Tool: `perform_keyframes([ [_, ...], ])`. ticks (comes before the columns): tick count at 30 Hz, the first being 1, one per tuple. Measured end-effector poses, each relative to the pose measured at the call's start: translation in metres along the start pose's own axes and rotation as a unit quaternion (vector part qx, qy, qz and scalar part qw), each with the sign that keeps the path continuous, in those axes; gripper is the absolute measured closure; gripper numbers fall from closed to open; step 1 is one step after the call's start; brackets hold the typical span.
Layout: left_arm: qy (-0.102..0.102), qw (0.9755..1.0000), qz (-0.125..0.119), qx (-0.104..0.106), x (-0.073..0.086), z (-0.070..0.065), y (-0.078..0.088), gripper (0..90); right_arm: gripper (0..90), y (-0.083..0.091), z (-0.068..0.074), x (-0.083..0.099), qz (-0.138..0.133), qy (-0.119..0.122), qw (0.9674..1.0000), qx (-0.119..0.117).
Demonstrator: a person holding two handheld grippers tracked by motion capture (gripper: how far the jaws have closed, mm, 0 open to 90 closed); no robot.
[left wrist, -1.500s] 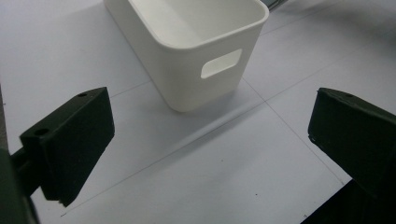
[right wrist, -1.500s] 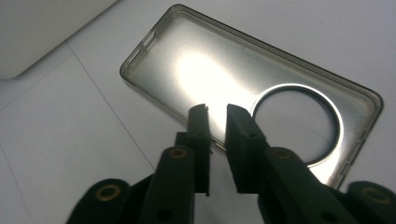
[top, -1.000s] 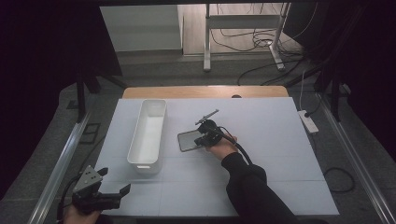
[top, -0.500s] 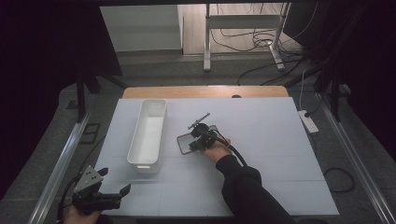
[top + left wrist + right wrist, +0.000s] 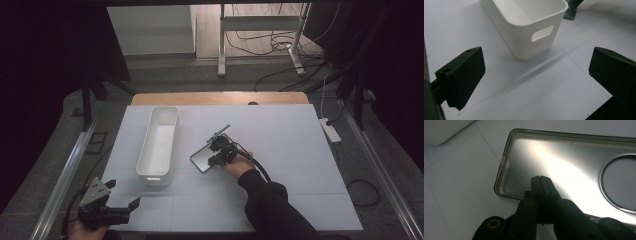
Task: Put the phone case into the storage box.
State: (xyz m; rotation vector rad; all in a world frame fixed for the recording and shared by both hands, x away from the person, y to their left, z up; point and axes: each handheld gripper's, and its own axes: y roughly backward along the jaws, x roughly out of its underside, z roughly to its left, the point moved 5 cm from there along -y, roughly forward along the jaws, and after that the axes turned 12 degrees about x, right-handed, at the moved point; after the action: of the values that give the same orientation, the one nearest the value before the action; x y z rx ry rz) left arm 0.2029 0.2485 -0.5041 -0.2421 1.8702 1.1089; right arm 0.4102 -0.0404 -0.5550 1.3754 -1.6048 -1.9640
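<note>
White bin (image 5: 159,145); smoky translucent grey phone case (image 5: 564,170) with a dark ring; white tabletop (image 5: 300,150) with faint grid lines; black grippers (image 5: 220,152).

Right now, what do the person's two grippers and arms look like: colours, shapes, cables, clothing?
Both grippers are black. The left gripper carries a grey three-cornered plate on top, and its fingers are broad, blocky black wedges with small holes. The right gripper has black linkage arms with brass-coloured pivots and a black cable trailing along the arm. The right arm wears a dark long sleeve.
</note>
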Motion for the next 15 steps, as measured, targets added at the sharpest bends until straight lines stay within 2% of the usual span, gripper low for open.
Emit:
perform_keyframes([
  [8,0.000,1.0000,0.001,0.000,0.000,0.000,0.000,1.7,89.9,0.009,-0.002,0.014,0.008,0.008,0.9999,0.004],
  [15,0.001,1.0000,0.002,0.000,0.000,0.000,-0.001,1.8,89.8,0.018,-0.006,0.028,0.015,0.006,0.9998,0.008],
])
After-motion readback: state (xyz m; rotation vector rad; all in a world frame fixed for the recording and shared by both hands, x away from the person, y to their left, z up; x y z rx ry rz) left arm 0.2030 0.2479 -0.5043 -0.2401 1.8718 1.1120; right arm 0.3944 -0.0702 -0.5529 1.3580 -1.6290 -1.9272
